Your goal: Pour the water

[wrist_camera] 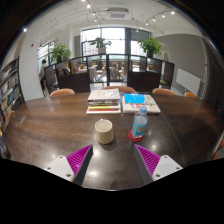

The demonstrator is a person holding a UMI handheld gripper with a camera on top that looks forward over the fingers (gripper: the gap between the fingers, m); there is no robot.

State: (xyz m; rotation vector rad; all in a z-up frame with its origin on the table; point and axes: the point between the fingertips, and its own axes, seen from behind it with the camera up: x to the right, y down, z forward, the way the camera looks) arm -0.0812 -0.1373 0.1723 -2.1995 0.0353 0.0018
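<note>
A cream cup (104,131) stands on the dark wooden table (50,125), just ahead of my fingers and a little left of centre. To its right stands a clear bottle (139,123) with a pale blue tint and a red label at its base. My gripper (113,158) is open and empty, its magenta pads (79,158) spread wide on either side, well short of both the cup and the bottle. Bare table lies between the fingers.
Books (104,99) lie stacked beyond the cup, with a blue-covered book (140,102) beside them. Chairs (62,92) stand along the table's far edge. Shelves (8,90) line the left wall. Plants (150,46) and windows fill the back.
</note>
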